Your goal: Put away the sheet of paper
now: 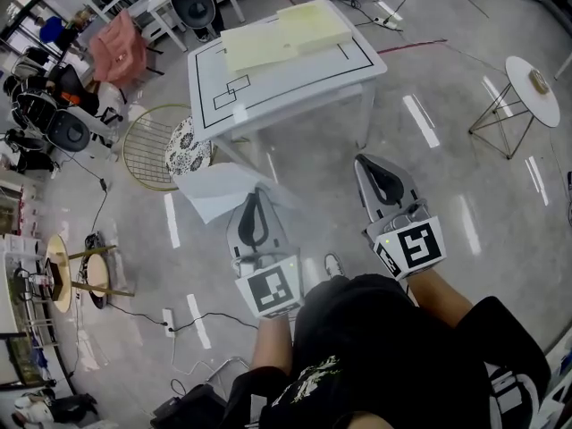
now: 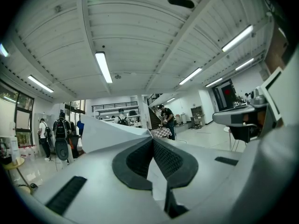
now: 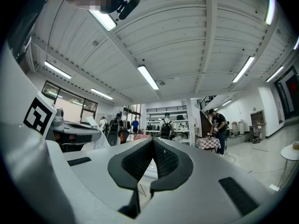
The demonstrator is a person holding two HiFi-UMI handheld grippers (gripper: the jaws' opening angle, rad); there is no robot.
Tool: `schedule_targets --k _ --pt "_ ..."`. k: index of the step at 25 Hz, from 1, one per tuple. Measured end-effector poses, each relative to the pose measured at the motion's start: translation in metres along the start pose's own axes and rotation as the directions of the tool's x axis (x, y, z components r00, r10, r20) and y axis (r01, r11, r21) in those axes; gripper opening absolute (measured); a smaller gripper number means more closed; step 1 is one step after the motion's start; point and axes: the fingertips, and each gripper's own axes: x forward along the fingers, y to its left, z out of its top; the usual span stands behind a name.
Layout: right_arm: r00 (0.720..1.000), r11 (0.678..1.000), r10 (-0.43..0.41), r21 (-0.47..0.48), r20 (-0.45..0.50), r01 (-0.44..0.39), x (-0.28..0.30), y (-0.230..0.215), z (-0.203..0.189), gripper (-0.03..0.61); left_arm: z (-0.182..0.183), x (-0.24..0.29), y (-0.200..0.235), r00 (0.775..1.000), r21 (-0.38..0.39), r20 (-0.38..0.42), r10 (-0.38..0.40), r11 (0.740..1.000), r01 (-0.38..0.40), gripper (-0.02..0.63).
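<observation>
The sheet of paper (image 1: 214,191) is white and creased, and it hangs in the air over the floor in front of the table. My left gripper (image 1: 256,195) is shut on its right edge. In the left gripper view the paper (image 2: 105,132) fans out to the left from the closed left gripper (image 2: 153,142). My right gripper (image 1: 364,162) hovers to the right at about the same height. In its own view the right gripper (image 3: 153,142) is shut with nothing between the pads.
A white table (image 1: 295,83) with black outlines stands ahead and carries pale yellow boards (image 1: 281,32). A gold wire basket (image 1: 152,150) and a patterned round stool (image 1: 188,146) sit left of it. A small round side table (image 1: 533,89) is at the right. Chairs and cables crowd the far left.
</observation>
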Motion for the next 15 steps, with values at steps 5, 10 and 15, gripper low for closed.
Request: schedule_targets --k 5,10,15 --pt "1.0 1.0 0.008 0.004 0.01 -0.008 0.011 0.008 0.0 -0.008 -0.001 0.005 0.005 1.0 0.007 0.004 -0.012 1.0 0.012 0.002" --pt "1.0 1.0 -0.001 -0.008 0.013 0.001 0.016 0.006 0.0 -0.008 0.001 0.014 0.01 1.0 -0.004 0.019 -0.019 1.0 0.019 0.002" --pt "1.0 1.0 -0.022 -0.002 0.021 0.022 0.025 0.004 -0.002 -0.008 -0.007 0.026 0.006 0.998 -0.006 0.019 -0.055 0.998 0.055 0.002"
